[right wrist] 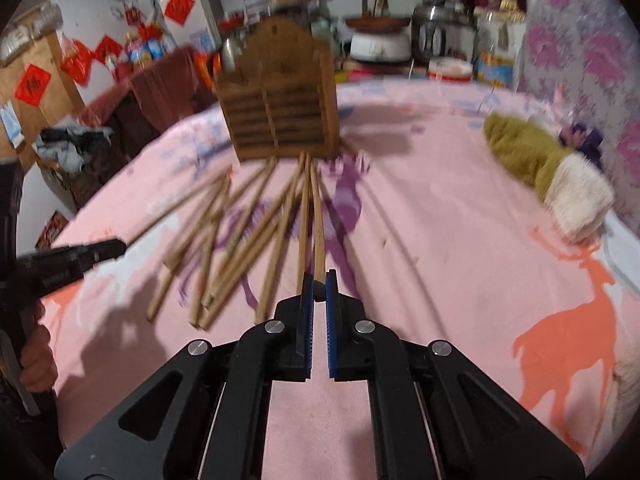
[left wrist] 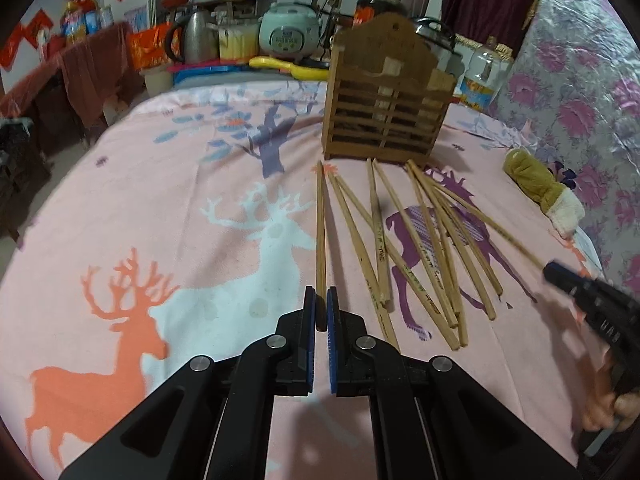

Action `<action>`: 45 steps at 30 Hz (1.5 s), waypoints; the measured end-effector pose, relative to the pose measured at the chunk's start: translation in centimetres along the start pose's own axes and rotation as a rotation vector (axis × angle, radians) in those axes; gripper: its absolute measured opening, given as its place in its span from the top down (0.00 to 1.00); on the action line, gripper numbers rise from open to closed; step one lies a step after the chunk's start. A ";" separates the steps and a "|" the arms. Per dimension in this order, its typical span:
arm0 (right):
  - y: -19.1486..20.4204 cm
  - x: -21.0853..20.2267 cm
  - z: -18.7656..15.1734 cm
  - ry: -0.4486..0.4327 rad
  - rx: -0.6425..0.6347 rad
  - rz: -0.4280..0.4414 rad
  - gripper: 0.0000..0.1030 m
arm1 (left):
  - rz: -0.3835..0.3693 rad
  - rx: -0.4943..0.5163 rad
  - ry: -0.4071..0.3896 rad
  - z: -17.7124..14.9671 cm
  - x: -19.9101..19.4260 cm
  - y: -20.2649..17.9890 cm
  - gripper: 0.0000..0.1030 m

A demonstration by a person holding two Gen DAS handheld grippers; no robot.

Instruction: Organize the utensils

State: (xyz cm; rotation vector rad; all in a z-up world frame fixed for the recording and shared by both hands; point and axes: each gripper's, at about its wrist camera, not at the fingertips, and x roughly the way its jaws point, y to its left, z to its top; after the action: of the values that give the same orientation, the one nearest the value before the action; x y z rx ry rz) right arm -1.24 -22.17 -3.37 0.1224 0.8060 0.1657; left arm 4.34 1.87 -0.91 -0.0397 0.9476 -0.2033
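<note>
Several wooden chopsticks [left wrist: 416, 248] lie fanned out on the pink deer-print cloth [left wrist: 180, 220] in front of a slatted wooden utensil holder [left wrist: 384, 116]. My left gripper [left wrist: 321, 300] is shut on the near end of one chopstick [left wrist: 320, 224] at the left of the pile. My right gripper [right wrist: 319, 282] is shut on the end of another chopstick [right wrist: 318, 224], which points toward the holder [right wrist: 280, 120]. The right gripper also shows in the left wrist view [left wrist: 560, 276], and the left gripper shows in the right wrist view [right wrist: 116, 246]. The right wrist view is blurred.
A green and white cloth bundle [left wrist: 540, 192] lies at the right by the floral wall [left wrist: 580, 92]. Behind the holder stand a rice cooker [left wrist: 290, 32], a kettle [left wrist: 196, 36], a dark bottle [left wrist: 380, 0] and jars. The table's left edge drops to the floor.
</note>
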 end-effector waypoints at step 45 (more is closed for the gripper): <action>6.2 -6.4 22.9 -0.397 -0.080 -0.057 0.94 | 0.056 -0.008 -0.438 26.9 -8.5 -6.8 0.94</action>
State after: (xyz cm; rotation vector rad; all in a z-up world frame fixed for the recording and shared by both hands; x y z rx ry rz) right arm 10.40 -18.37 17.96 0.0530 0.4065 0.1142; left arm 20.25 -4.66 22.48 -0.0624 0.5123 -0.1307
